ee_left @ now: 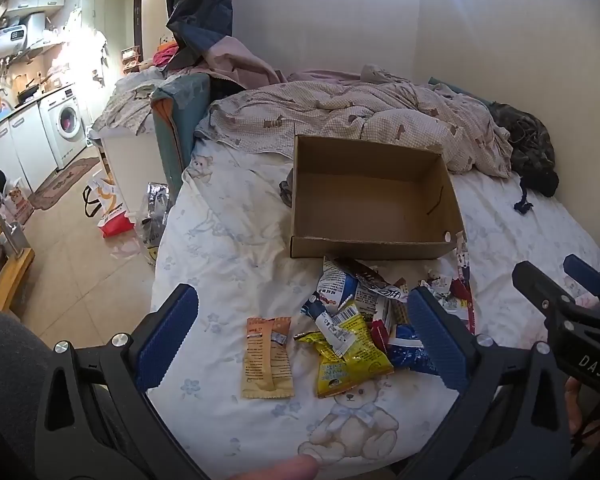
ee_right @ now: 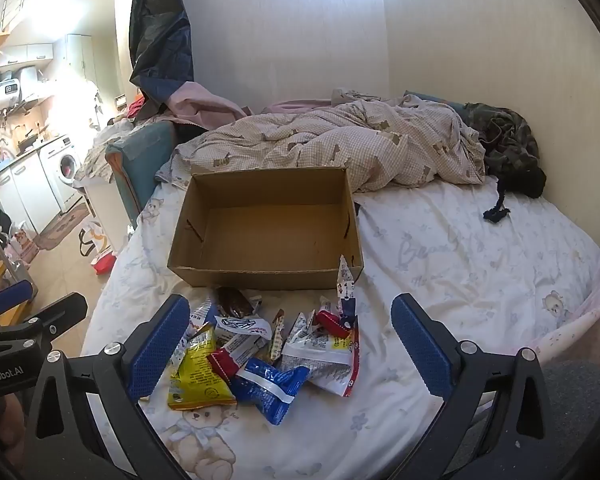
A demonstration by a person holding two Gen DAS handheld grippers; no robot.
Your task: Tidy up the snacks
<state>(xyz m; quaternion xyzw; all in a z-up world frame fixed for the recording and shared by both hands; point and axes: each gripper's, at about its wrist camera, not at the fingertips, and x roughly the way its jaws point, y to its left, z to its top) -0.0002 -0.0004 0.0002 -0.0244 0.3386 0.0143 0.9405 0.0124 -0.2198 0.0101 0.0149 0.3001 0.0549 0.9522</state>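
white teddy-print bed sheet | empty brown cardboard box parked right behind loose heap of snack packets, probably their destination | left gripper and right gripper both spread wide, nothing pinched

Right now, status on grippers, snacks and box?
Left gripper and right gripper open, empty. Loose snack packets piled on bedsheet. Brown cardboard box empty. Nothing blocking.

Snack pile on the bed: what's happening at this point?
A person holds a tool in each hand over the bed. The left tool and right tool are both open and empty, hovering above the snack packets. An orange packet lies apart from them. The cardboard box behind is empty; nothing is sorted yet.
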